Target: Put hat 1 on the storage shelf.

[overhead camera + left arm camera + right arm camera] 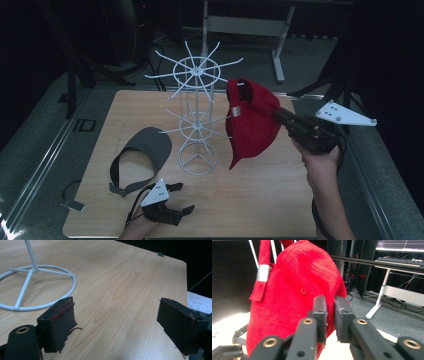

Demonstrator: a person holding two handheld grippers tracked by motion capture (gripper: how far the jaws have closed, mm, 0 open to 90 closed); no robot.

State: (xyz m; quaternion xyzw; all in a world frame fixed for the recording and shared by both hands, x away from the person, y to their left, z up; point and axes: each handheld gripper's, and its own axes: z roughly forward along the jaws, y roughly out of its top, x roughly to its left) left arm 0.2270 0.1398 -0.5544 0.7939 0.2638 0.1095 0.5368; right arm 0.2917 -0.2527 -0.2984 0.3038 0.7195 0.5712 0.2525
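Nearest, the left claw (181,198) rests wide open on the bench (260,200), holding nothing. Farther off, the right claw (330,305) has a narrow gap; whether it still pinches the red cap (252,120) hanging on the white wire rack (196,115) is unclear.

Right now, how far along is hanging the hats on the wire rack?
The red cap already hangs by its back strap on an upper arm of the white wire rack. The right gripper sits at the cap's crown, a narrow gap between its jaws and no fabric visibly pinched. Left to do: the grey visor lies on the table, and the left gripper rests open beside it.
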